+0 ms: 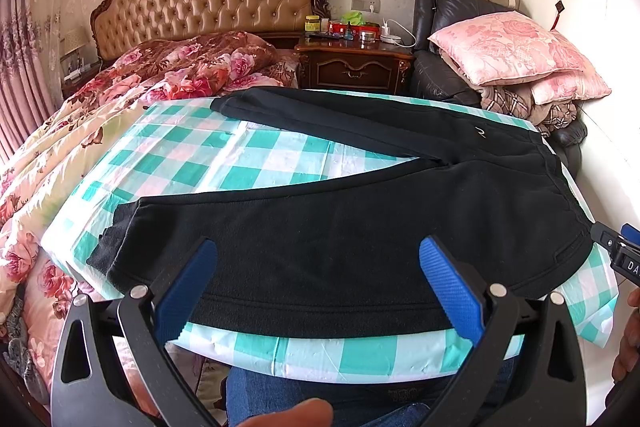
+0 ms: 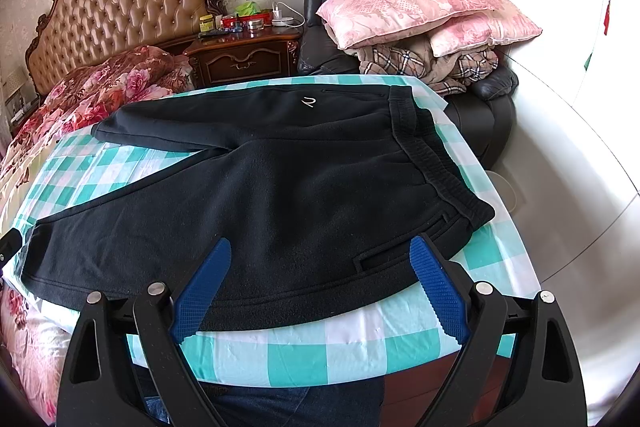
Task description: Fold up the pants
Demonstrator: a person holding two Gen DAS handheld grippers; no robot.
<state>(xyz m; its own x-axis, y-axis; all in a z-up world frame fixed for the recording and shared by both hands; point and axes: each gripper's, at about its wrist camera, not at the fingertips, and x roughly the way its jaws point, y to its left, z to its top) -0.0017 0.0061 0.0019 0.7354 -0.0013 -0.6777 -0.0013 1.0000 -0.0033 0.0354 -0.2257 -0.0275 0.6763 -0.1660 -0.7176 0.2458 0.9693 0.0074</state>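
Your black pants (image 1: 360, 227) lie flat on the bench (image 1: 192, 155), which is covered in a teal-and-white checked cloth. The waistband (image 2: 436, 163) sits toward the right end. The two legs run off to the left and spread apart, with a wedge of checked cloth showing between them. A small white logo (image 2: 308, 101) faces up near the waist on the far leg. The near leg's hem (image 1: 108, 247) lies close to the bench's left edge.

Your left gripper (image 1: 318, 287) hangs over the near leg with its blue pads (image 1: 188, 291) spread wide, nothing between them. Your right gripper (image 2: 320, 291) hangs over the hip area near the pocket slit, pads (image 2: 436, 291) equally wide apart and holding nothing.

Behind the bench stand a bed (image 1: 100, 115) with a floral quilt, a dark wooden nightstand (image 1: 354, 65), and a black armchair (image 2: 480, 107) stacked with pink pillows (image 2: 420, 3).
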